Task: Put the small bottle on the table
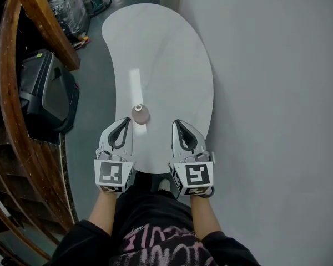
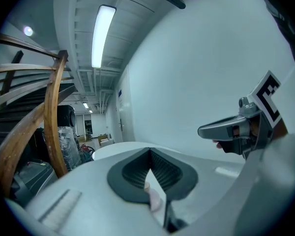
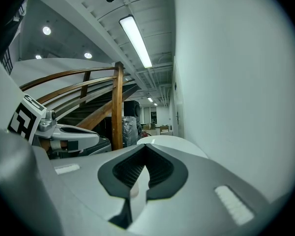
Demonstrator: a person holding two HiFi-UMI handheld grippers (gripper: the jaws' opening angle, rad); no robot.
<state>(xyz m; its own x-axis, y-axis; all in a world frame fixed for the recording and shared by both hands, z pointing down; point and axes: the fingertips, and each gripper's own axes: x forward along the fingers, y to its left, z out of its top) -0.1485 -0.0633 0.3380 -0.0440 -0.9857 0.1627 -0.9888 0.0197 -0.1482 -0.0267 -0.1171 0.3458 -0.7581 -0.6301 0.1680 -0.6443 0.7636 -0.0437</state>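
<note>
A small pinkish bottle [image 1: 140, 114] with a pale cap stands upright on the white kidney-shaped table [image 1: 166, 54], near its front end. My left gripper [image 1: 126, 120] hovers just left of and behind the bottle, shut and apart from it. My right gripper [image 1: 177, 122] is level with it further right, also shut with nothing held. In the left gripper view the jaws [image 2: 150, 151] meet at their tips, and a pink sliver of the bottle [image 2: 155, 196] shows through the gap below. The jaws in the right gripper view [image 3: 146, 146] likewise meet over the table.
A curved wooden stair railing [image 1: 14, 126] runs down the left side, with a black case [image 1: 47, 93] on the floor beside it. Plastic-wrapped goods [image 1: 66, 4] and cables lie beyond the table's far end. A plain grey wall [image 1: 277, 93] borders the table's right edge.
</note>
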